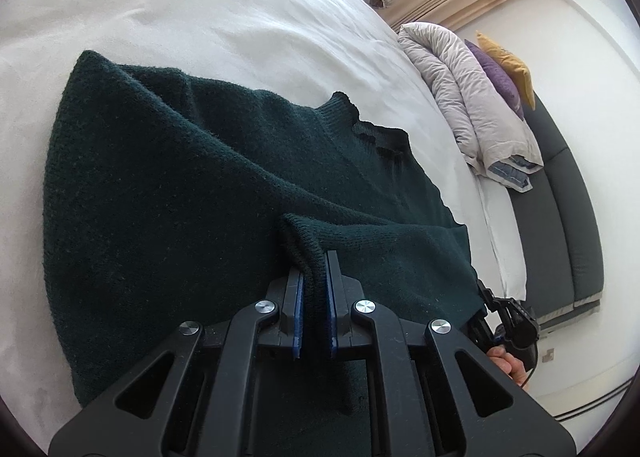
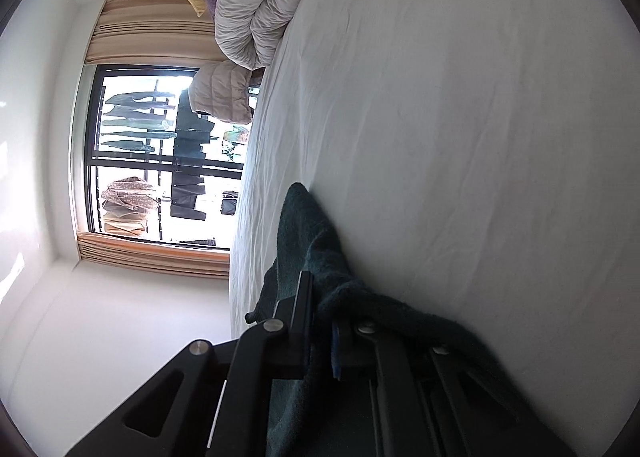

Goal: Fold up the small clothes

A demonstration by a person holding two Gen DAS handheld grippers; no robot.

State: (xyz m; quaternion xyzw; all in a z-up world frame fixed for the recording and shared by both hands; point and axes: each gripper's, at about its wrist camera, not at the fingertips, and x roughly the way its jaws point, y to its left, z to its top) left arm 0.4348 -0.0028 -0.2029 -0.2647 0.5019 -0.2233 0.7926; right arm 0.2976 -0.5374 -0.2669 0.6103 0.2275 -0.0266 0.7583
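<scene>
- On a white bed sheet (image 1: 200, 17), seen from the left wrist, a dark green sweater (image 1: 180, 177) is spread out, its neckline turned toward a crumpled grey duvet (image 1: 460, 97). A ribbed edge of the sweater is pinched between the blue pads of the left gripper (image 1: 315, 297). Bare sheet is left beyond the sweater; purple and yellow cushions (image 1: 504, 69) are stacked at the duvet on a dark bench (image 1: 560, 217). The right gripper (image 1: 508, 321) and a hand (image 1: 510, 365) are glimpsed at the sweater's right edge.
- Across the bed, from the right wrist, a fold of sweater (image 2: 312, 249) is clamped in the closed right gripper (image 2: 320, 329). Open sheet (image 2: 460, 137) is shown on one side; a window (image 2: 160, 153) with curtains (image 2: 148, 29) is seen past the mattress edge.
</scene>
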